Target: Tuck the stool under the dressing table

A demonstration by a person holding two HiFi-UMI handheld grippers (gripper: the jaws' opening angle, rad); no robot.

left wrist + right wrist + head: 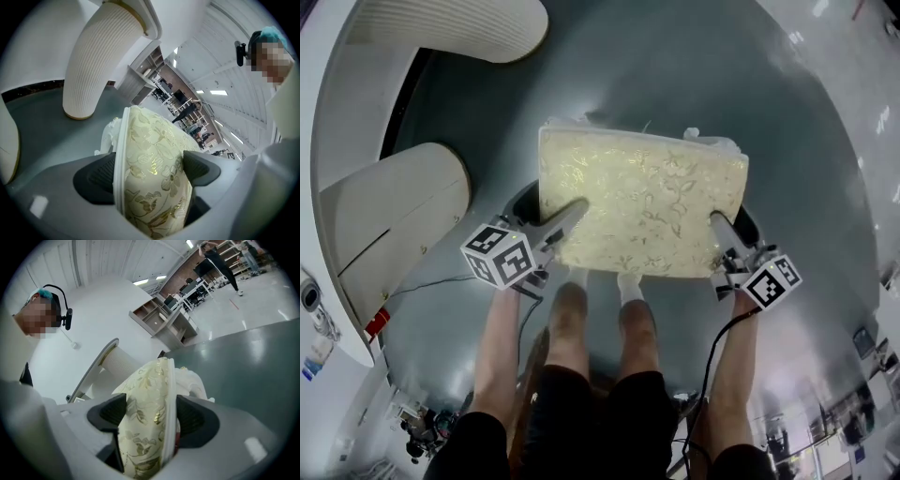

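With the left claw (570,214) and right claw (719,225) each pinching only a soft side edge of the cream, gold-flowered cushioned stool (642,202), out on the glossy grey floor (787,122) short of the white ribbed-legged dressing table (450,28), the padding may slip free, or the stool may clip a leg.

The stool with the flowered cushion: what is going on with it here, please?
A person holds a gripper in each hand, and both are clamped on the cushioned seat of the stool: the left gripper on its left edge, the right gripper on its right edge. The stool is out over the grey floor, in front of the person. The dressing table, with its ribbed white leg, stands ahead and to the left; the stool is not yet under it.
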